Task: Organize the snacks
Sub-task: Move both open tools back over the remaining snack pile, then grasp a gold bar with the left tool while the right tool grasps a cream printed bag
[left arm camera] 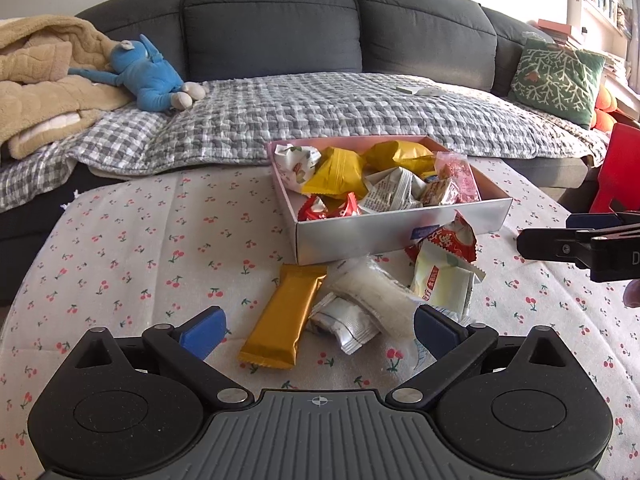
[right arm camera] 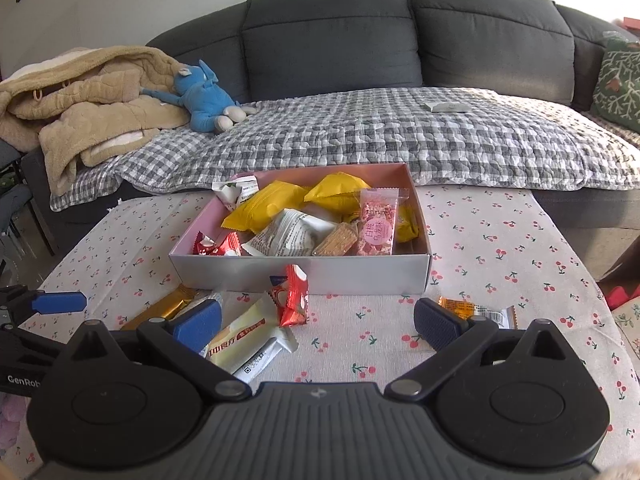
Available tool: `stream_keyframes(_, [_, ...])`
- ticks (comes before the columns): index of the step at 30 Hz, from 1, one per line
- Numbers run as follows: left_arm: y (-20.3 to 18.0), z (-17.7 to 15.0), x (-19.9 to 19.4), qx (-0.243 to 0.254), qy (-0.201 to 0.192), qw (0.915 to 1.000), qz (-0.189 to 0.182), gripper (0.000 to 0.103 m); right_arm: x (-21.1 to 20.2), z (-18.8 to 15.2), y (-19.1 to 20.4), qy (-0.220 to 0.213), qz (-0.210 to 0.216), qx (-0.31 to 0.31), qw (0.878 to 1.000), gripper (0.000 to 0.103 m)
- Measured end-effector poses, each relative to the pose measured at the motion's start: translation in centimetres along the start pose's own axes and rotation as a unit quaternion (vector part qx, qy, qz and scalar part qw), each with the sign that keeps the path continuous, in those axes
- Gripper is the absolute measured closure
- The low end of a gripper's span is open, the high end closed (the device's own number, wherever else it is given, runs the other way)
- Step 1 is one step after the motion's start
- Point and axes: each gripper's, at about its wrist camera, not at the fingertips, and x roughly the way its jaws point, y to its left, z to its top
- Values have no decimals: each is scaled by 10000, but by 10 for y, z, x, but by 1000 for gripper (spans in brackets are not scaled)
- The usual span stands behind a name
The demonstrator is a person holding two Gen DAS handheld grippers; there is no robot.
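The surface wore a pale cloth dotted with small red cherries on green stems. The box was silvery white outside and pink inside. In the box lay yellow packets, a pink speckled bar, a white wrapper with black print and red-and-white sweets. In front of the box were a gold bar, a red-and-white packet, a cream packet with an orange band and an orange wrapper. Behind the box, the sofa was dark grey under a grey-and-white checked cover, with a blue soft toy, a tan blanket and a green cushion with a white branch pattern. The fingers had blue pads on black arms.
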Motion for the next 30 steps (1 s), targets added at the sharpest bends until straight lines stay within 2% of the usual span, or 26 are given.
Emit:
stream_keyframes(5, [4,-7,1,36,30,9999,98,2,-3,-14,7,14,33,-270,9996,0])
stream_keyframes(10, [7,-12,7,179,49,9996,222,2,5,-26,15,233,89,-417,9988,0])
stream_keyframes(19, [27,-11,29,7,238,9983,530,2,28,-31,24,479,47,-552,9973,0])
stream_keyframes(23, [37,-9,41,-149,348,9980,502,4,38,-37,32,691,138,-701,9950,0])
stream_keyframes(28, [40,-6,54,-175,470,9983,308,14,48,-38,44,745,219,-953,9924,1])
stream_keyframes(30, [40,-6,59,-158,533,9981,279,23,52,-36,47,691,210,-1063,9917,1])
